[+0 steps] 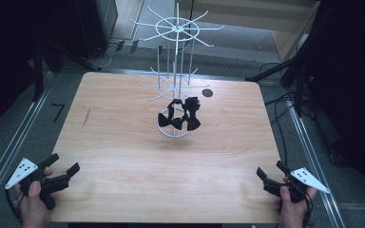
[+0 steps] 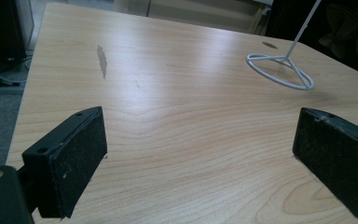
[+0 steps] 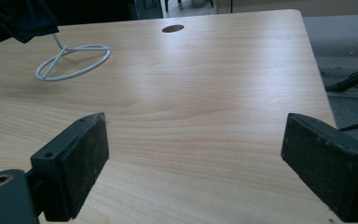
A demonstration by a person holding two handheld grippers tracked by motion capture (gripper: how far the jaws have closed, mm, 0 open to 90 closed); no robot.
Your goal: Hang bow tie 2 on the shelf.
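Both grippers rest at the table's (image 1: 123, 152) near edge with jaws spread and nothing between them: your left gripper (image 1: 62, 172) at the near-left corner, your right gripper (image 1: 272, 175) at the near-right corner. The black bow ties (image 1: 180, 116) hang low on the white wire rack (image 1: 176, 71), which stands upright at table centre, its ring base (image 2: 279, 70) flat on the wood. From your left gripper the rack lies at 1 o'clock; from your right, at 11 o'clock. Neither hand is clearly nearer. The bows' long axes run roughly horizontal.
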